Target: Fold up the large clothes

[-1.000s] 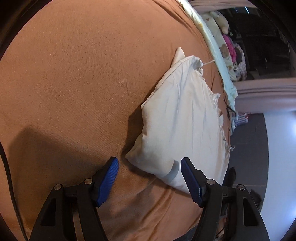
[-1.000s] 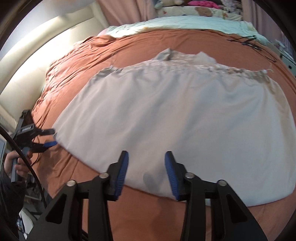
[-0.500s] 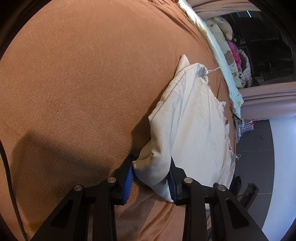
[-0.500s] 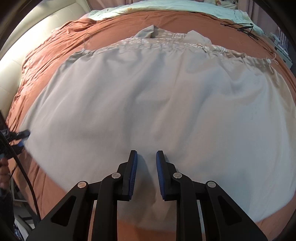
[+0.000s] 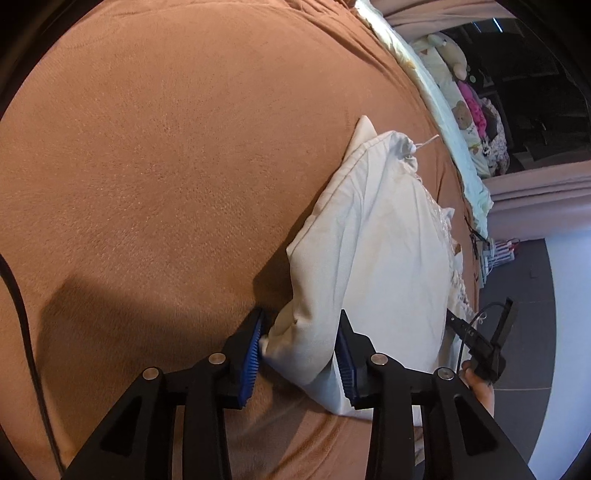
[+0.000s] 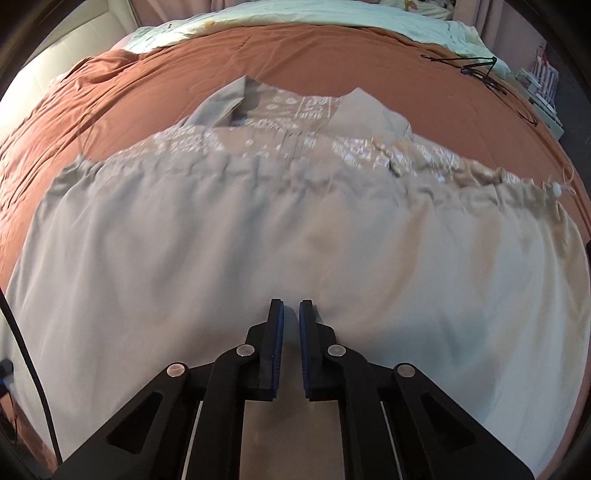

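Lettering is nowhere readable: the only markings are a pale woven pattern across the top band of the 1 cream garment [image 6: 295, 236] and teddy-bear prints on bedding piled in the far corner [image 5: 461, 110]. Bed [image 5: 155, 155] under a rust-orange blanket fills both views, with a pale green sheet [image 6: 295, 18] along its far edge, pinkish curtains behind, and dark grey floor tiles [image 5: 517, 398] off the side. The garment lies spread on the blanket, collar flaps toward the green sheet. The left gripper [image 5: 301, 354] has its 2 blue-padded fingers [image 5: 251, 354] pinching a bunched corner of the cloth, lifted slightly. The right gripper [image 6: 291, 347] sits over the near hem, its 2 fingers almost pressed together with a thin gap; whether cloth is caught there I cannot tell. 1 black cable [image 6: 480, 66] lies tangled on the far blanket.
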The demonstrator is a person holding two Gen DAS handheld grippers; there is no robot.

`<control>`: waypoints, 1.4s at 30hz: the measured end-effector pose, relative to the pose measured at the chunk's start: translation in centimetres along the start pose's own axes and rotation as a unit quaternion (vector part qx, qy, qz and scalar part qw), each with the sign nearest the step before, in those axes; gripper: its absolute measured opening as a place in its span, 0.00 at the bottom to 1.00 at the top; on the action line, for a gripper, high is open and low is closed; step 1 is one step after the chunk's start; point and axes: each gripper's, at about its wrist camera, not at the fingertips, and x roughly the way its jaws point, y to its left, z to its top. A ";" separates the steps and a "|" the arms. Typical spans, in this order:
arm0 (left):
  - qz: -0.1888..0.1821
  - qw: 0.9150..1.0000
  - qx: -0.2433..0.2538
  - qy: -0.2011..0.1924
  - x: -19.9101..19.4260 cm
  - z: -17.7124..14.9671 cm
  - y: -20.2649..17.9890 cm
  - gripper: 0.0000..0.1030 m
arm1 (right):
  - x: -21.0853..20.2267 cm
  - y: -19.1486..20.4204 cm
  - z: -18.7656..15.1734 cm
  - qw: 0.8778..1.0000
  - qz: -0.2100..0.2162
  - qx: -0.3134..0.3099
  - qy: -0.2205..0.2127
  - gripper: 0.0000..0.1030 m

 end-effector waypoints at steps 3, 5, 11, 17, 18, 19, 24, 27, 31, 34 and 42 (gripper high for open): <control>-0.006 1.000 -0.006 0.000 0.5 0.5 0.2 0.40 | 1.7 -0.6 1.8 1.000 -0.003 0.010 0.001 0.03; -0.009 1.000 -0.009 0.000 0.6 0.5 0.3 0.41 | 2.4 -0.9 2.7 1.000 -0.004 0.009 0.000 0.03; -0.011 1.000 -0.011 0.002 0.6 0.4 0.2 0.41 | 4.3 -1.0 4.8 1.000 -0.013 -0.001 -0.008 0.03; -0.009 1.000 -0.016 0.018 0.5 0.4 0.0 0.30 | 3.8 -1.7 6.1 1.000 0.014 -0.002 0.002 0.03; -0.012 1.000 -0.017 0.020 0.4 0.4 0.0 0.28 | 3.0 -1.9 5.9 1.000 0.018 0.001 -0.003 0.03; -0.017 0.999 -0.020 0.020 0.3 0.3 0.0 0.26 | 2.2 -2.1 5.5 1.000 0.024 0.002 -0.011 0.03; -0.032 0.999 -0.014 0.007 -1.4 0.0 -1.4 0.20 | -2.1 -2.5 2.6 0.998 0.061 -0.009 -0.030 0.07; -0.043 0.999 -0.005 0.000 -2.6 0.1 -2.9 0.18 | -4.0 -2.8 0.1 0.996 0.087 -0.008 -0.033 0.07; -0.054 0.998 0.015 -0.010 -3.9 0.0 -5.7 0.17 | -5.8 -3.5 -3.7 0.992 0.126 0.006 -0.027 0.08; -0.071 0.997 0.030 -0.017 -4.7 -0.1 -8.0 0.16 | -6.5 -3.8 -6.3 0.989 0.144 0.014 -0.027 0.08; -0.113 0.990 0.076 -0.030 -6.2 -0.6 -14.6 0.14 | -8.5 -5.1 -13.0 0.983 0.180 0.037 -0.026 0.08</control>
